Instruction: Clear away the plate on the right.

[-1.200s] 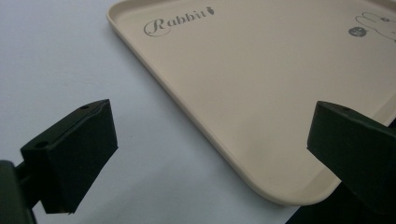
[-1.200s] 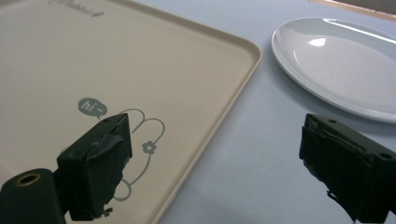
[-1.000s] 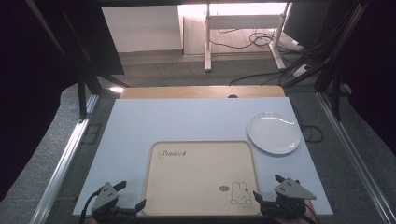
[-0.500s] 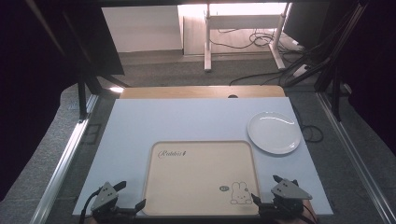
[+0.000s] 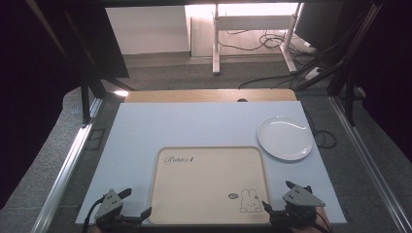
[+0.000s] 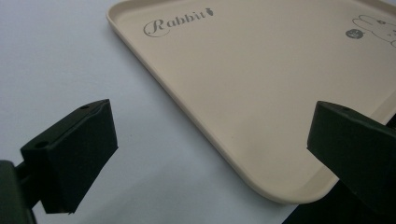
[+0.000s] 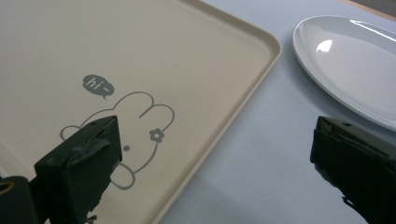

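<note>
A beige tray (image 5: 206,179) with "Rabbit" lettering and a rabbit drawing lies on the pale blue table top near the front edge. My left gripper (image 5: 132,204) rests at the tray's front left corner, jaws wide apart and nothing between them; its own view shows the tray (image 6: 261,84) corner between the jaws of the left gripper (image 6: 210,154). My right gripper (image 5: 279,196) sits at the tray's front right corner, also open and empty. In its view the right gripper (image 7: 215,163) straddles the edge of the tray (image 7: 140,56), with a white plate (image 7: 359,60) beyond.
The white plate (image 5: 284,137) lies on the table's right side, just beyond the tray's far right corner. A wooden board (image 5: 209,95) borders the table's far edge. Metal rails (image 5: 65,165) run along both sides, with cables on the floor behind.
Both grippers have slid slightly toward the front edge of the table. The tray and the plate have not moved.
</note>
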`<action>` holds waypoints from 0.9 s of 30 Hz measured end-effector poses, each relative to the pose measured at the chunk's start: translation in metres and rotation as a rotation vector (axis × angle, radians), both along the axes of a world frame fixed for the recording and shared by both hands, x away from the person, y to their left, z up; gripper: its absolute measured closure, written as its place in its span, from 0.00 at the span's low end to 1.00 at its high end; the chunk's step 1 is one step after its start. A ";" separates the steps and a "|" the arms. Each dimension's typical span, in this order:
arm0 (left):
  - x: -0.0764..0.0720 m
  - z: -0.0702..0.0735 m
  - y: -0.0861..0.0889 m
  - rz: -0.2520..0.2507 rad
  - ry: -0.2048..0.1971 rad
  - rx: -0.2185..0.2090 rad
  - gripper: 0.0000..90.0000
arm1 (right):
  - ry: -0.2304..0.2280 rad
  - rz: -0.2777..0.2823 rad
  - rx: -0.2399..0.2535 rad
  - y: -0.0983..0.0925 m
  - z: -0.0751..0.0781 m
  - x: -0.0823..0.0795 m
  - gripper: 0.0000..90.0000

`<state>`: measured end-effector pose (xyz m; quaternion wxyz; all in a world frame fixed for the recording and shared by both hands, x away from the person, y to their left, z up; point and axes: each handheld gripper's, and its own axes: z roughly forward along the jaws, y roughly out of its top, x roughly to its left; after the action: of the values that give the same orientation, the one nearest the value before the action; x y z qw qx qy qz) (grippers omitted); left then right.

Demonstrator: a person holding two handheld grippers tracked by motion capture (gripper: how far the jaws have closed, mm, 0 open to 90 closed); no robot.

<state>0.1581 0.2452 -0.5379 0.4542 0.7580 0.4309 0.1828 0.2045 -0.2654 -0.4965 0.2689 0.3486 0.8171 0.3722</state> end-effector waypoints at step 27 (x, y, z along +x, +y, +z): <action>0.000 0.000 0.000 0.001 0.002 0.001 0.01 | -0.066 0.015 -0.146 -0.003 0.006 0.010 0.01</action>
<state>0.1582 0.2450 -0.5380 0.4534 0.7582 0.4317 0.1824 0.2141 -0.2679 -0.4906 0.3177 0.3093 0.8353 0.3251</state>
